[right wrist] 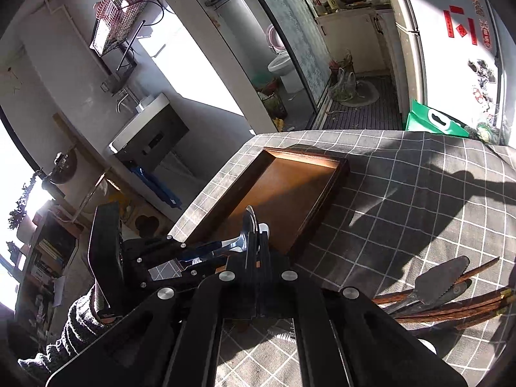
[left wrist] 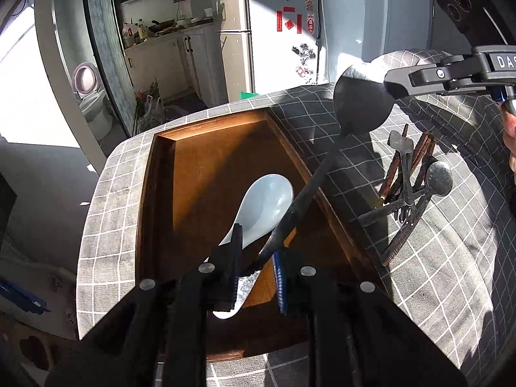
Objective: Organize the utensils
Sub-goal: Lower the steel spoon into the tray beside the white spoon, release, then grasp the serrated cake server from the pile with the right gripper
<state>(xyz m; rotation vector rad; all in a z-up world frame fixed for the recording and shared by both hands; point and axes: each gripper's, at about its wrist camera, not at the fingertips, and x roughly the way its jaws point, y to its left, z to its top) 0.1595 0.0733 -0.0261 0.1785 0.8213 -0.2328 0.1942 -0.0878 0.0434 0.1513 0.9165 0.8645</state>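
Left wrist view: my left gripper point(left wrist: 258, 258) sits over the near end of the wooden tray point(left wrist: 154, 193). Its fingers are spread wider than the metal spoon point(left wrist: 361, 103) handle that runs between them, so I'd say it isn't clamping. My right gripper point(left wrist: 395, 85) meets that spoon's bowl out past the tray's right rim. A white ceramic spoon point(left wrist: 264, 206) lies in the tray, its handle under my left fingers. The risks I see: with only the bowl edge gripped, the long handle can swing and drop onto the ceramic spoon, or catch the tray rim and drag the tray toward the table's left edge. The utensil pile point(left wrist: 406, 174) lies on the checked tablecloth point(left wrist: 106, 209), right of the tray. Right wrist view: my right gripper point(right wrist: 254, 245) is pressed together on the metal spoon point(right wrist: 250, 222), seen edge-on over the tray's point(right wrist: 342, 174) near edge. The left gripper point(right wrist: 230, 248) is just beside it, so they could knock each other. The pile point(right wrist: 445, 287) is near my right side. The cloth point(right wrist: 387, 193) is wrinkled, with hard sun and shadows. Room: fridge point(right wrist: 458, 32), toilet point(right wrist: 283, 67), sink point(right wrist: 145, 129).
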